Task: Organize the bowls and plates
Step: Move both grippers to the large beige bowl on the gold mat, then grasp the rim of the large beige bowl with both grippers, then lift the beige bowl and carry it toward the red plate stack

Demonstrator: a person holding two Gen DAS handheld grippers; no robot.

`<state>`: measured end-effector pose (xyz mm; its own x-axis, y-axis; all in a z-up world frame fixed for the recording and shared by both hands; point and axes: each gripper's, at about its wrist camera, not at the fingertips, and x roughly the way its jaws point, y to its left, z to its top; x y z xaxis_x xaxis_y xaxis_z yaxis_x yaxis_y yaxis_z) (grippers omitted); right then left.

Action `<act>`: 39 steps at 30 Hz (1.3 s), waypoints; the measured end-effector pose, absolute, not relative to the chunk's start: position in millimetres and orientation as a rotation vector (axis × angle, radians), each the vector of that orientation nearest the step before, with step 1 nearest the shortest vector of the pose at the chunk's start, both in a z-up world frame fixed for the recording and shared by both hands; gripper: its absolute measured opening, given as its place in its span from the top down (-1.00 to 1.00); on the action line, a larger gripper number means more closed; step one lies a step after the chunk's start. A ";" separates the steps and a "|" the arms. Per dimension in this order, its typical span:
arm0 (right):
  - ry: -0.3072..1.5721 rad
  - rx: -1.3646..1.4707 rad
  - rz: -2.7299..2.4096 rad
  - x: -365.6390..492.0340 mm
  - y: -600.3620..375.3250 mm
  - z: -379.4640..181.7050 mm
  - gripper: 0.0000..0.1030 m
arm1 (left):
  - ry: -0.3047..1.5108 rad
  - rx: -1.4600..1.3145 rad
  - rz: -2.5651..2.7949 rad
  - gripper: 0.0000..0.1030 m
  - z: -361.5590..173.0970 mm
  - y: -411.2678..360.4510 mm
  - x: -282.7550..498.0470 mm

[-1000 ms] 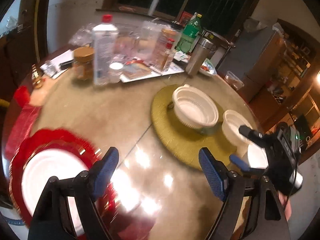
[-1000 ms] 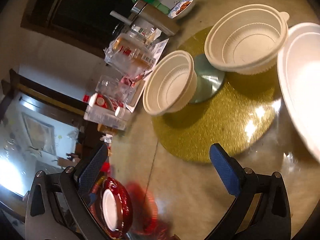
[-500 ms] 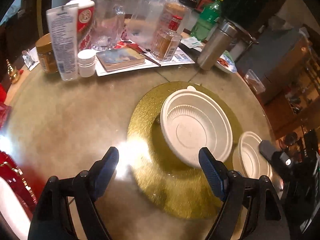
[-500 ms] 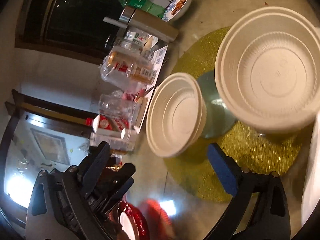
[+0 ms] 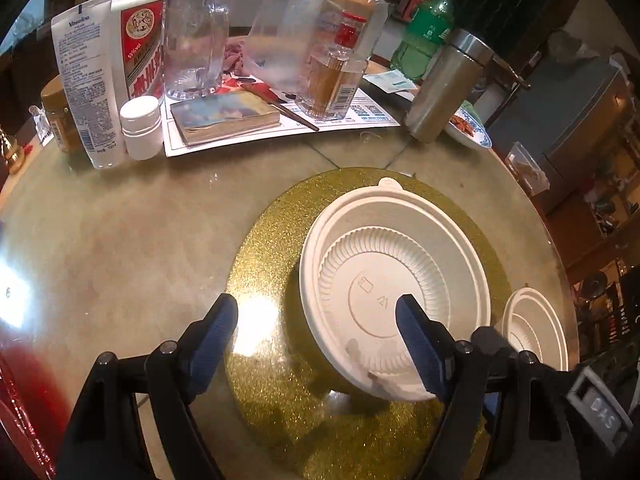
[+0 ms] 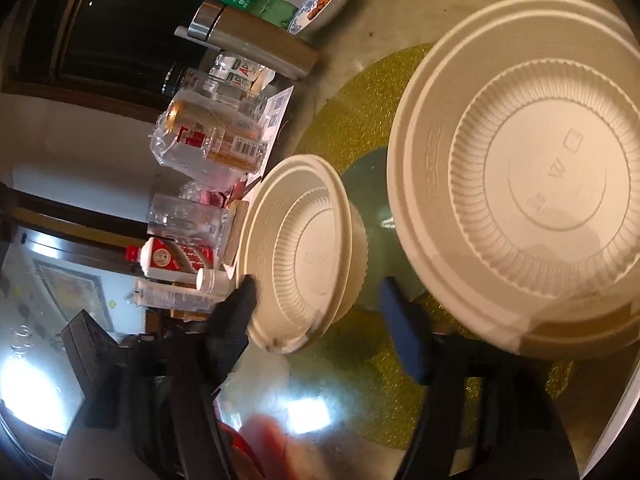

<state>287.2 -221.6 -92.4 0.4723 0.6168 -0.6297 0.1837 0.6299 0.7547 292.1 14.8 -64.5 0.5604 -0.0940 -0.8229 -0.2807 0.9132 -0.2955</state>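
Note:
Two white ribbed bowls stand on a gold mat. My left gripper is open at the first bowl: its right finger hangs over the inside and its left finger over the mat, astride the near rim. The second bowl sits further right. In the right wrist view the second bowl is close, just right of my right gripper. Its jaws are closing and the pads press on nothing. The first bowl shows beyond the tips. The left gripper's body is at lower left.
Bottles, a glass mug, a book, a steel flask and a blue-patterned dish crowd the table's far side. A red charger's edge lies near left. A white plate's edge lies at lower right.
The left gripper has swung away from the red charger with its white plate and come over the first bowl. The right gripper has moved closer to the bowls and its jaws have narrowed.

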 end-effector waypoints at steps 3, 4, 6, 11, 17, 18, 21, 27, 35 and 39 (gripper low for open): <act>1.094 0.875 0.299 292.8 -219.6 -97.3 0.30 | 0.982 -0.405 0.114 -0.50 -69.0 11.2 296.3; 1.098 0.877 0.297 293.9 -219.2 -99.6 0.30 | 0.988 -0.400 0.110 -0.34 -70.8 9.8 297.7; 1.104 0.875 0.293 295.0 -219.1 -102.5 0.46 | 1.016 -0.378 0.107 0.11 -76.7 5.8 301.1; 1.090 0.847 0.276 292.9 -220.3 -100.2 0.76 | 1.037 -0.306 0.119 0.63 -84.1 -4.1 302.2; 1.105 0.821 0.265 289.5 -217.9 -97.5 0.83 | 1.012 -0.263 0.131 0.67 -76.0 -4.2 291.3; 1.102 0.812 0.268 287.9 -216.1 -95.4 0.83 | 1.005 -0.259 0.136 0.67 -73.1 -3.0 288.0; 1.090 0.785 0.283 280.1 -210.2 -86.0 0.83 | 0.981 -0.248 0.142 0.67 -63.6 2.7 277.3; 1.063 0.751 0.302 254.2 -205.6 -69.6 0.83 | 0.952 -0.232 0.132 0.67 -53.3 5.1 254.4; 1.049 0.726 0.289 221.1 -212.1 -61.7 0.83 | 0.941 -0.228 0.091 0.66 -49.9 -1.8 224.2; 1.035 0.709 0.277 203.0 -217.3 -55.8 0.83 | 0.922 -0.219 0.063 0.66 -45.9 -7.6 206.6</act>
<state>203.0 -217.3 -55.8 0.5009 0.5263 -0.6871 0.1119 0.7479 0.6543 206.6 -7.6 -45.9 0.6038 -0.0397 -0.7962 -0.1477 0.9759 -0.1606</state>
